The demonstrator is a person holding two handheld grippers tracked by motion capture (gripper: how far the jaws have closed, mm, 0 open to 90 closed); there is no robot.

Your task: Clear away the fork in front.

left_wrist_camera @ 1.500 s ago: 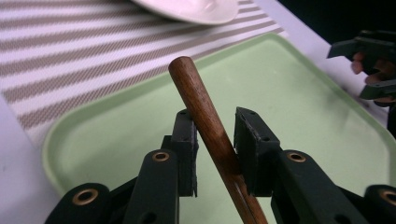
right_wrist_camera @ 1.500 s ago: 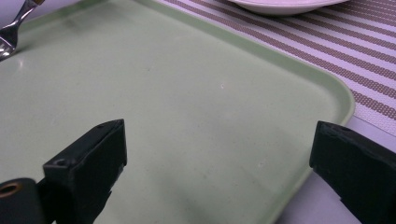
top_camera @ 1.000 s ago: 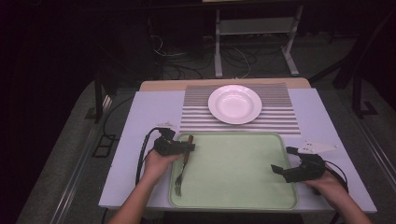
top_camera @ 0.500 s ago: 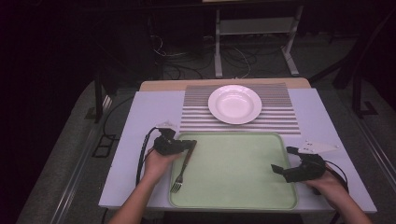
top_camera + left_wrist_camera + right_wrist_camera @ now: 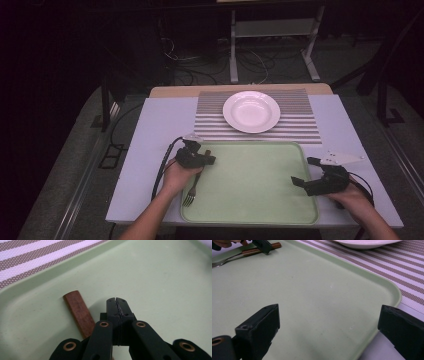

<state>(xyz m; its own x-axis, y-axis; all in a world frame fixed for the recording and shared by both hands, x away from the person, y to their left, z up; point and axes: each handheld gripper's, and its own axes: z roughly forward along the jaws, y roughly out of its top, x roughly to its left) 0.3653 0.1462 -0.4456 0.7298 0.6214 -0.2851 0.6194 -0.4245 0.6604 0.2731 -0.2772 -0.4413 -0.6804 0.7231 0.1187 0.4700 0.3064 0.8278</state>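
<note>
One fork (image 5: 193,186) lies in your green tray (image 5: 260,200), along its left edge: tines toward your side of the tabletop (image 5: 150,130), wooden handle toward the far side, long axis running near to far with a slight tilt. Handle end sits near the tray's far-left corner; in the left gripper view the brown handle (image 5: 79,313) rests flat on the tray floor, its squared tip pointing toward the striped placemat (image 5: 37,255). Tray holds the fork and nothing else that shows on its floor. White plate (image 5: 251,111) stands on the placemat (image 5: 300,125) beyond the tray, well apart from the fork; nothing visible in it. Your left gripper (image 5: 199,159) is over the handle at the tray's far-left corner, your left hand (image 5: 179,175) just beside the tray edge. Its jaws are pressed together with no gap, and the handle lies just to the left of them in that gripper's own view, passing under the gripper body, not between the jaws. From the right gripper view the left gripper's tip (image 5: 263,246) crosses over the handle (image 5: 259,250); whether it touches cannot be told. Your right gripper (image 5: 309,181) sits at the tray's right edge, jaws spread wide and holding nothing, well apart from the fork, your right hand (image 5: 352,197) on the tabletop side.
</note>
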